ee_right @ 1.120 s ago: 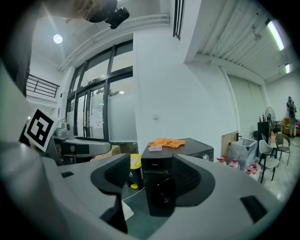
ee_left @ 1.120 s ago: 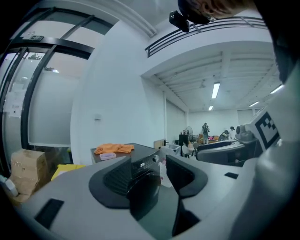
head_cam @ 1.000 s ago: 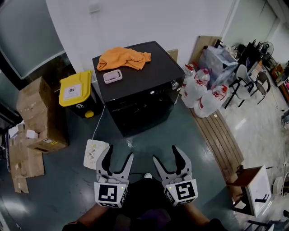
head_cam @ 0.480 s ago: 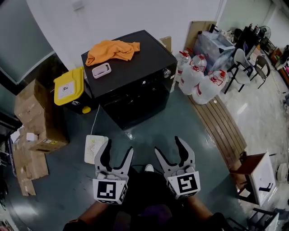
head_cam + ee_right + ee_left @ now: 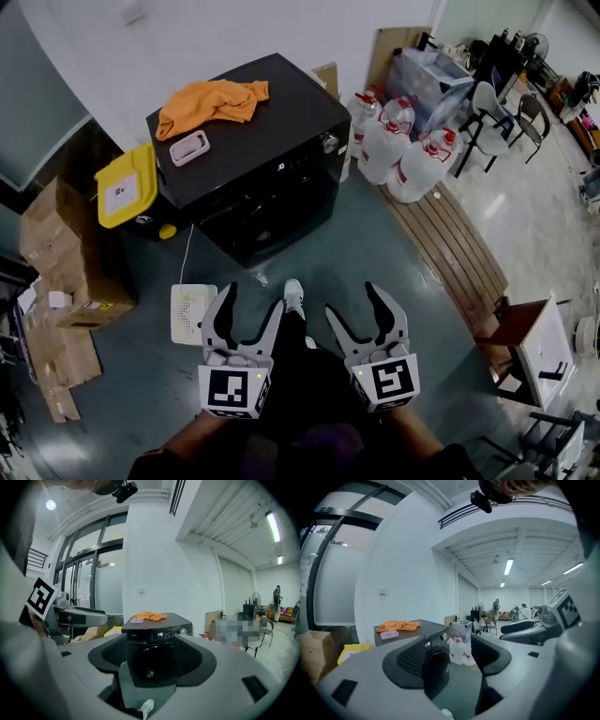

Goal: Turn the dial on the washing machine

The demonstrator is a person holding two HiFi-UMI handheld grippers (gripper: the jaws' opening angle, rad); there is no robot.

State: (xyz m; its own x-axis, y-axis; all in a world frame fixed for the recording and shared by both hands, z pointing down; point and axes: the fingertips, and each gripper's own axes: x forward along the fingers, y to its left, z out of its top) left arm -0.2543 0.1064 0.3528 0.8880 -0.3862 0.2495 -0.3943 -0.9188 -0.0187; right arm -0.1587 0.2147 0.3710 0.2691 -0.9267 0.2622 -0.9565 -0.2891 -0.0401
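Across the floor from both grippers, the washing machine [image 5: 253,159] is seen, with its dial [image 5: 329,142] at the right end of the front panel. The dial is judged not yet reached, so the turning is still to be done. The left gripper [image 5: 251,306] has just been opened wider, and the right gripper [image 5: 354,305] is also held apart. Both are empty.

Head view steeply down from above; both gripper views near level, well back, sharing the washing machine [image 5: 272,112] front.
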